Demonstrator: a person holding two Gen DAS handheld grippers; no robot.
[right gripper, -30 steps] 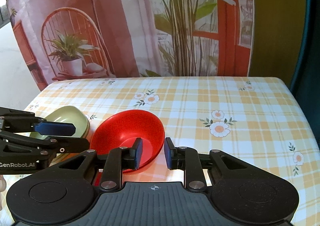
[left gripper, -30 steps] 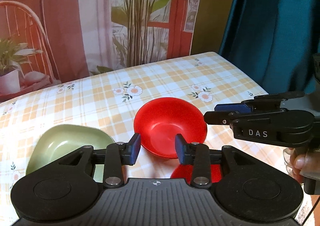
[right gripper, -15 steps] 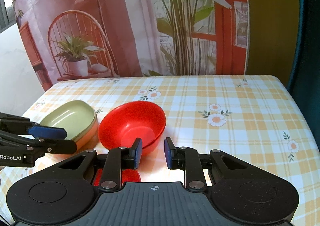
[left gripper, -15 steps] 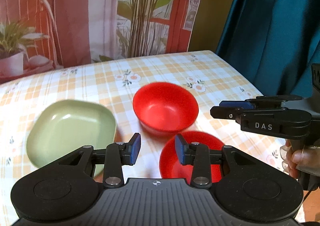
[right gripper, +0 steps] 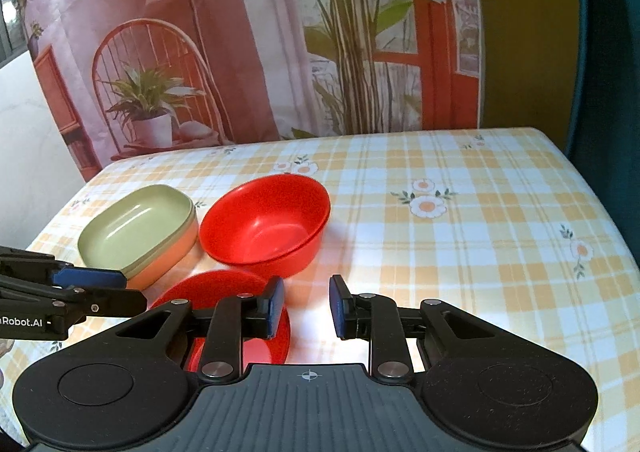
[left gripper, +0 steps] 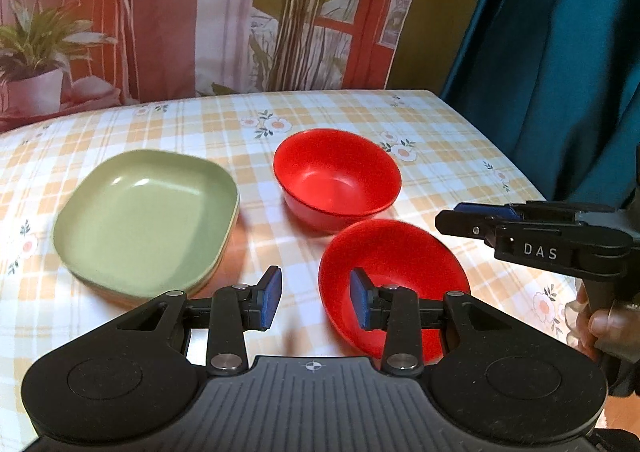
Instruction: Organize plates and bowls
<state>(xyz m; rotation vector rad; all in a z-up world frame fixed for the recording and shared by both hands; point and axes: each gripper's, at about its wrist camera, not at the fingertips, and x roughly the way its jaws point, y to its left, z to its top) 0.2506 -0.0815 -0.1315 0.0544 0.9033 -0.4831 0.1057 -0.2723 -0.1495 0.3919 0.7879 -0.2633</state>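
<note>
Both grippers are sitting higher and farther back than one second ago, so a second red bowl, formerly almost hidden beneath them, is now showing in full. Left gripper (left gripper: pixel 315 302) is hovering with its jaws moderately apart and empty, its right pad over the near red bowl (left gripper: pixel 394 272), which is lying close to the table's front edge. Right gripper (right gripper: pixel 307 306) is likewise hanging open and empty above the checked tablecloth (right gripper: pixel 460 252). Far red bowl (left gripper: pixel 337 177) is standing upright just behind the near one, their rims nearly touching. Stacked green plates (left gripper: pixel 146 218) are resting to the left, apart from both bowls; an orange plate seems to be lying underneath.

Judged next step: nesting one bowl in the other. For a sound grasp, one pad should be going inside the rim and the other outside, pinching the wall squarely. Lifting clear before moving across is avoiding a rim collision; lowering level is letting the bowls seat.
</note>
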